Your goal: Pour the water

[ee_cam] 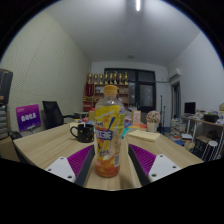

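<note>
A clear plastic bottle [108,135] with an orange cap, a yellow and blue label and orange liquid in its lower part stands upright on the wooden table [50,145]. It stands between my gripper's [110,163] two fingers. The purple pads [80,160] flank its lower half, with a small gap showing at the right side. The gripper is open. A dark mug [82,131] stands on the table beyond the left finger, to the left of the bottle.
A purple sign [27,117] and a dark chair [52,113] are at the far left. A pale object [152,121] sits on the table to the right of the bottle. Desks with monitors [190,108] line the right wall. Shelves with bottles [108,80] stand at the back.
</note>
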Demonstrator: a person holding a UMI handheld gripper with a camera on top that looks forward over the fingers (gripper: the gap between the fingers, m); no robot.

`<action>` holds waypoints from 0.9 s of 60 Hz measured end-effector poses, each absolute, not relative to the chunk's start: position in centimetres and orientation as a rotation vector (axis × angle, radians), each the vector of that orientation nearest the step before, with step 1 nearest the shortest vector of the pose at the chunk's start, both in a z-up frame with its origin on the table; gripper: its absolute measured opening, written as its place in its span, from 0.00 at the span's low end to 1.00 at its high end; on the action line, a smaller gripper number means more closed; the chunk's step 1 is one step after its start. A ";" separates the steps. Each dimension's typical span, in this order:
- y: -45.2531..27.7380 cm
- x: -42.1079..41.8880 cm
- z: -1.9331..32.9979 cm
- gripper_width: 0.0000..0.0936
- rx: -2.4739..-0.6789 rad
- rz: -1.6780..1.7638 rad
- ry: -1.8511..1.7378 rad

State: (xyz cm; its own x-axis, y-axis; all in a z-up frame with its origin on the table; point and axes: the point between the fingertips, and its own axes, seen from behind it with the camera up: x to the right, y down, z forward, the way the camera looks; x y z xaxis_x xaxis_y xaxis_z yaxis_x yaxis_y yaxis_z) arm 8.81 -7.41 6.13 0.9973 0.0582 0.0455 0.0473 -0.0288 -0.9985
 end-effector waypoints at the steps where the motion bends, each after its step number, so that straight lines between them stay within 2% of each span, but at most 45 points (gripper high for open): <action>1: -7.1 8.8 6.1 0.83 -1.601 0.005 -0.075; 7: -5.0 8.4 6.9 0.82 -1.590 -0.004 -0.029; 9: -4.6 8.4 7.1 0.79 -1.594 0.002 -0.003; 13: -4.0 8.2 7.2 0.53 -1.600 0.024 0.055; 27: -2.8 7.5 7.4 0.48 -1.577 -0.034 -0.007; 35: -2.6 6.1 7.8 0.39 -1.599 -0.080 -0.119; 38: -1.9 6.9 9.2 0.42 -1.584 -0.175 -0.207; 39: -1.4 7.0 9.9 0.35 -1.574 -0.217 -0.243; 49: 4.0 10.7 18.1 0.35 -1.399 -0.747 -0.631; 54: 7.2 8.4 20.6 0.36 -1.268 -1.048 -0.866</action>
